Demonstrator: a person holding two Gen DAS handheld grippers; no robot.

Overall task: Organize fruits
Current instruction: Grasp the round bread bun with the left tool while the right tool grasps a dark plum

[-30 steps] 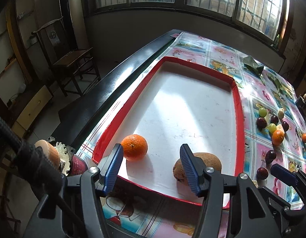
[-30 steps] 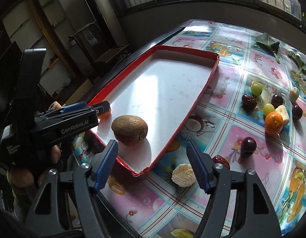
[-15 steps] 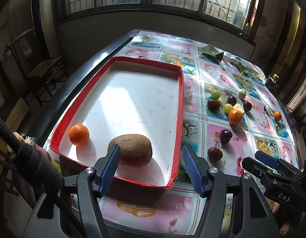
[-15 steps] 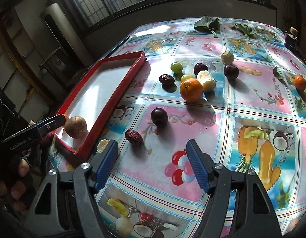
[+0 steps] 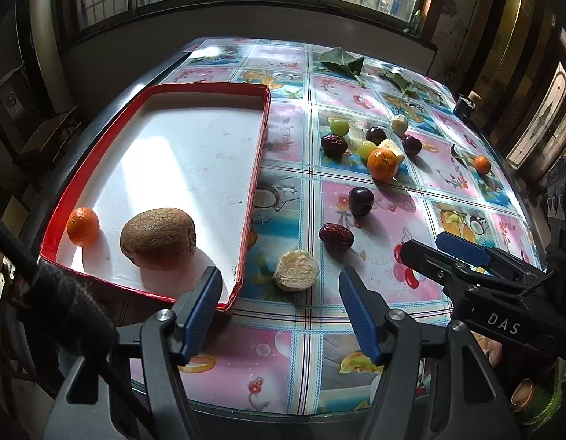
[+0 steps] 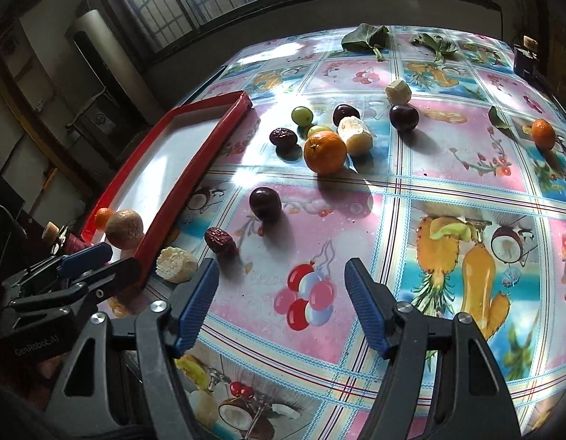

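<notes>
A red-rimmed white tray holds a brown kiwi and a small orange at its near end. Beside the tray on the table lie a pale peeled piece, a red date, a dark plum and a bigger orange. My left gripper hovers over the tray's near right corner, jaws opening, nothing gripped; the pale piece lies just past its tips. My right gripper stands open and empty above the cloth, with the date and plum ahead to its left.
Farther back lie green grapes, more dark plums, white peeled chunks, another small orange and green leaves. The table's near edge runs right under both grippers. A chair and shelves stand off the left side.
Both views have swung right, from the tray toward the loose fruit. The left jaws have widened and left the kiwi lying in the tray. The right jaws kept their width.
</notes>
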